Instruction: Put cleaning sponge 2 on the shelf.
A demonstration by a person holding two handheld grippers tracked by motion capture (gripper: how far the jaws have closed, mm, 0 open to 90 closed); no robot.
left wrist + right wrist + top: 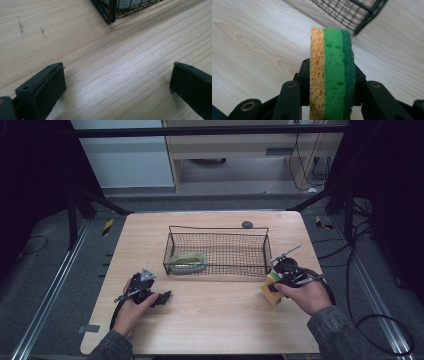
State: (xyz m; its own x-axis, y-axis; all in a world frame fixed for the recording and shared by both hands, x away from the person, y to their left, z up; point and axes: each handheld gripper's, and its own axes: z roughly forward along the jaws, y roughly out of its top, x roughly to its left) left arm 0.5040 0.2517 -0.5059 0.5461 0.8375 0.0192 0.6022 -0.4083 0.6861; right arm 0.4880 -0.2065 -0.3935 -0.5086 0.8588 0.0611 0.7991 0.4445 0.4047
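The right gripper's [332,82] jaws were clamped tight on a sponge [332,72] — orange, green and dark green layers stood on edge between the pads. In the high view that sponge [272,289] sat in the grip just above the table [210,320], near the right end of the wire basket [218,251]. The left gripper [117,82] rested low over bare wood, its jaws wide apart with nothing between them.

The step in hand looked like carrying the sponge to the basket (which already held a pale greenish dish [187,262] at its left end). The next move probably called for lifting the sponge clear of the basket's rim — the wall stood between it and the free space inside — and then lowering and letting go.
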